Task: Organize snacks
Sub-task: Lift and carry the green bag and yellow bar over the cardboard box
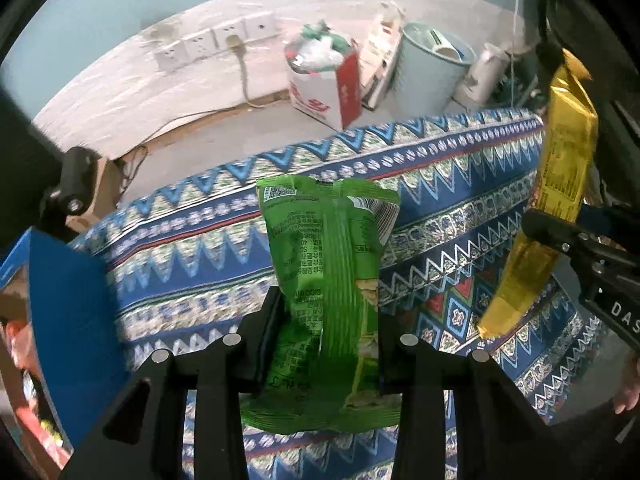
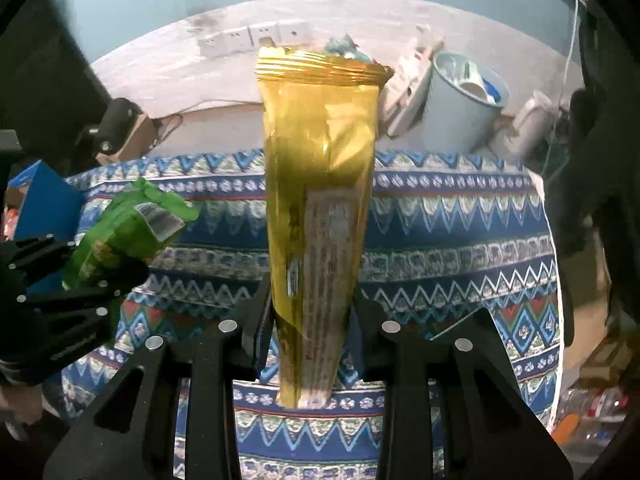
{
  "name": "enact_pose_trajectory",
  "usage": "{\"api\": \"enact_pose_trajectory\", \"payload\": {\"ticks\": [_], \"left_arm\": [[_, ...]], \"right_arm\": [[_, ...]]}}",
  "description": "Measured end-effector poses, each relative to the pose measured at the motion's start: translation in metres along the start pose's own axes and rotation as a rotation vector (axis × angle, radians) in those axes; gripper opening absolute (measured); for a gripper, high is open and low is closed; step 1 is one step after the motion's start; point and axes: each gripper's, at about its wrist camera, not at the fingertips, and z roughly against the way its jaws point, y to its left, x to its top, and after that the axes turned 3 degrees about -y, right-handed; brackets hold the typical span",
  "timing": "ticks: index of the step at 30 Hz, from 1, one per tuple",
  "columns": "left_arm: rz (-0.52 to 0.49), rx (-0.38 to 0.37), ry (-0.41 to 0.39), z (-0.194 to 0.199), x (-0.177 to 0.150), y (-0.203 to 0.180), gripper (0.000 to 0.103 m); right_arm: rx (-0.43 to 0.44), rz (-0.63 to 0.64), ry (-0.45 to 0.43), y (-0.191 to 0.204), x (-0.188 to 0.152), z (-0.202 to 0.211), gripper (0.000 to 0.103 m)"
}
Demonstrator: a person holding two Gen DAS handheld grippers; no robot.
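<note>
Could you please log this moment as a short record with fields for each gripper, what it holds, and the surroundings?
left gripper: shut on green snack bag, held above the cloth
right gripper: shut on gold snack packet, held upright
surface: patterned blue tablecloth
left edge: blue box, contents partly visible
background: pale blue bucket, wall sockets
both packets: lifted, not resting on the cloth
</note>
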Motion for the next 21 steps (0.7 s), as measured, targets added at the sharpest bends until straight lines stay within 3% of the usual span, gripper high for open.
{"api": "enact_pose_trajectory", "payload": {"ticks": [13,21], "left_arm": [[0.057,0.087,-0.158,0.077,-0.026,0.046,0.038],[0.105,0.100,-0.234,0.114,-0.044,0.076,0.038]], "right_arm": [[0.029,0.065,-0.107,0.042,0.022,0.035,0.030],[0.073,0.116,-0.157,0.076,0.026,0.061,0.030]]}}
